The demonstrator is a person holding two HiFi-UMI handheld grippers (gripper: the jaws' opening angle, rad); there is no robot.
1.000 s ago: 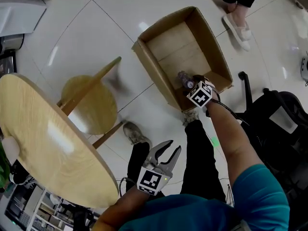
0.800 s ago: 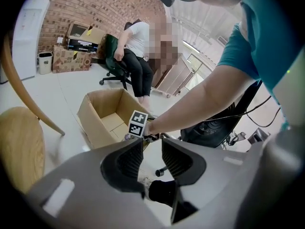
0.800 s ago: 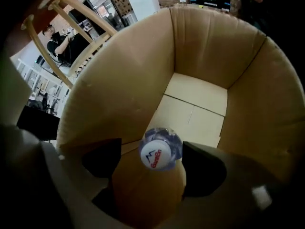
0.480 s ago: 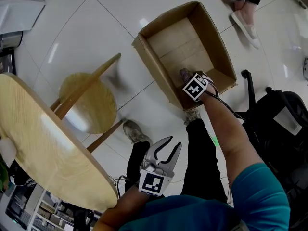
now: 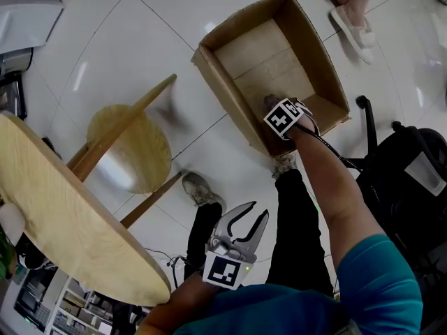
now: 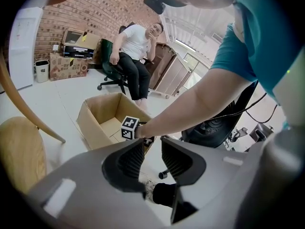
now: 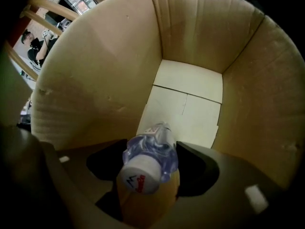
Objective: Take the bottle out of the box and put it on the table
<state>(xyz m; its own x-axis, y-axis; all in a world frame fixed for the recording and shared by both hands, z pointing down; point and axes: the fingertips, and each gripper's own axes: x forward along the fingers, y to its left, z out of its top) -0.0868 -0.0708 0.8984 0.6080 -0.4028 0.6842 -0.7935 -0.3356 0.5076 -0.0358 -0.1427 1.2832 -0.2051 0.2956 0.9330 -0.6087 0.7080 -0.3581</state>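
A clear plastic bottle (image 7: 148,152) with a white cap stands in the near corner of the open cardboard box (image 5: 225,95) on the floor. My right gripper (image 7: 150,167) reaches down into the box. Its jaws stand on either side of the bottle's neck and are closing; a dark gap still shows at the left jaw. In the head view only the bottle's top (image 5: 270,102) shows beside the marker cube of the right gripper (image 5: 276,110). My left gripper (image 5: 246,218) hangs open and empty above the floor, near my legs. The round wooden table (image 5: 63,215) is at the left.
A wooden stool (image 5: 133,145) stands between the table and the box. A black office chair (image 5: 412,166) is close on the right. Another person's shoes (image 5: 353,26) are beyond the box, and in the left gripper view a person (image 6: 133,56) sits behind the box (image 6: 102,116).
My right gripper has sunk deeper into the box, down over the bottle. The left gripper has stayed where it was.
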